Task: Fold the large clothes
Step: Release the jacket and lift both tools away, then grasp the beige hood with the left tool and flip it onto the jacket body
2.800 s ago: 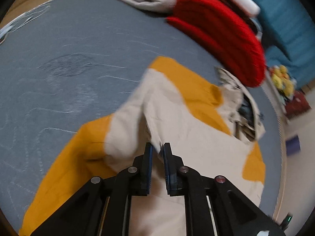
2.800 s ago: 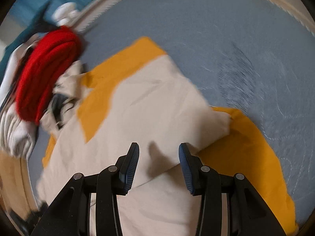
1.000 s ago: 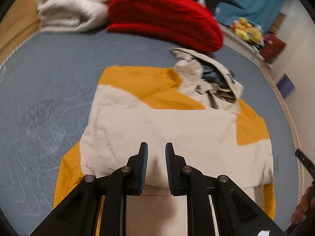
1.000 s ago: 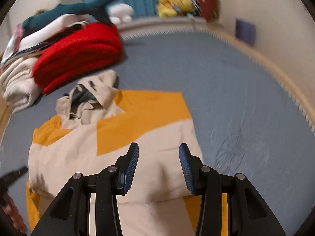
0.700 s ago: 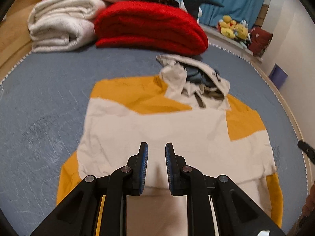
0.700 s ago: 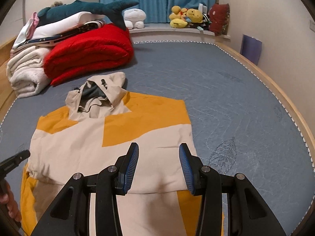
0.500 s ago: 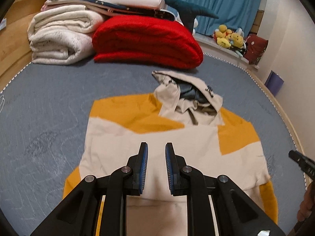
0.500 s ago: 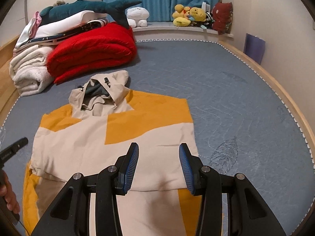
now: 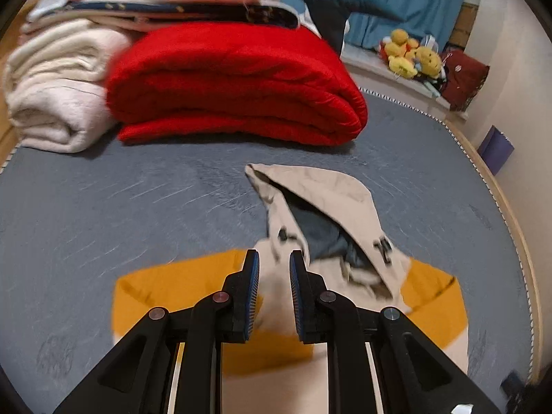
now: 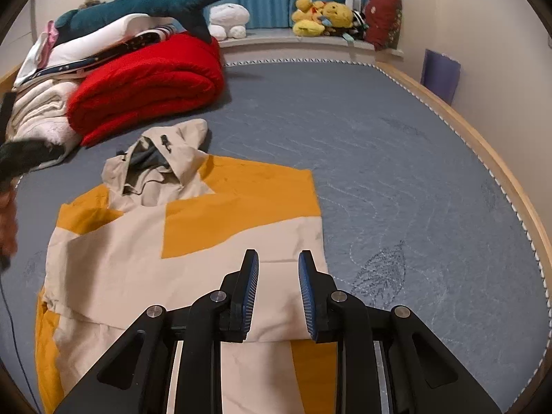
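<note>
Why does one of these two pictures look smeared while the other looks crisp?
Left wrist view: motion blur smears the red blanket and the jacket; only the left gripper stays sharp. Right wrist view: crisp throughout, though the fisheye lens bends the bed edge into a curve.

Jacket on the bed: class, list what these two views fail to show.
- Jacket hem: right wrist view, cut off by the bottom edge and right gripper.
- Hood toggles: left wrist view, motion-blurred.
- Left gripper: hides the jacket's chest.
</note>
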A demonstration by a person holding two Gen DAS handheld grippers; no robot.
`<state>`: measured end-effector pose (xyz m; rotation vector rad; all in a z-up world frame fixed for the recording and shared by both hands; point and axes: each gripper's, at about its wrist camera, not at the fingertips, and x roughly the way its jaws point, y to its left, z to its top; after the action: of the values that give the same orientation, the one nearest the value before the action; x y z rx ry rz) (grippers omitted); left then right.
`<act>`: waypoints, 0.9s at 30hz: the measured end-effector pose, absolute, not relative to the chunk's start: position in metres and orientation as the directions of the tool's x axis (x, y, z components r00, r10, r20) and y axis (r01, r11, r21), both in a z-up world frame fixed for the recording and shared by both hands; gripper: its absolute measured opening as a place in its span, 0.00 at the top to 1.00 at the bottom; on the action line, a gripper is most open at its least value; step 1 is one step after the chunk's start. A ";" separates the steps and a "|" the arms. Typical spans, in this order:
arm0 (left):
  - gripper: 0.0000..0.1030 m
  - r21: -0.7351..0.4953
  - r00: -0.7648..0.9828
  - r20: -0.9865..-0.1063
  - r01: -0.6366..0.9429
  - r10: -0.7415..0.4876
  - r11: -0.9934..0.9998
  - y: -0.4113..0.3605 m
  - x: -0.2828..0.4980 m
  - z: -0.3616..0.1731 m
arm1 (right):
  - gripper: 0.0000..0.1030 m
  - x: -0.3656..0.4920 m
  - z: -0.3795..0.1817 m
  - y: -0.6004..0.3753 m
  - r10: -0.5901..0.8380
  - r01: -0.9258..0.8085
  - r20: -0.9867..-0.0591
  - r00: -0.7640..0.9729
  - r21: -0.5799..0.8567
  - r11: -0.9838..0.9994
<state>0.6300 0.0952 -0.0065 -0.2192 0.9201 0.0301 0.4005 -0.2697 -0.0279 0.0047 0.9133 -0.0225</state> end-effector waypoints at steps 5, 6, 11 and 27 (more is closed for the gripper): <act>0.84 -0.176 0.532 -0.844 -0.157 -0.067 0.972 0.095 0.706 -0.036 | 0.75 0.410 -0.036 -0.267 -0.008 0.025 -0.806 0.592 0.009 1.000; 0.84 -0.178 0.517 -0.853 -0.162 -0.070 0.971 0.094 0.717 -0.042 | 0.75 0.411 -0.038 -0.266 -0.007 0.026 -0.809 0.588 0.011 1.000; 0.70 -0.242 0.430 -0.893 -0.212 -0.132 0.947 0.094 0.772 -0.074 | 0.75 0.416 -0.050 -0.258 0.003 0.012 -0.826 0.563 0.012 1.000; 0.95 -0.101 0.294 -0.955 -0.230 -0.030 0.968 0.086 0.803 -0.120 | 0.75 0.425 -0.067 -0.261 -0.002 0.045 -0.855 0.518 0.025 0.999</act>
<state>0.8029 0.0863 -0.1196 -0.2361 1.2690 0.1346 0.4245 -0.2606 -0.0665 0.0463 1.0257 -0.0282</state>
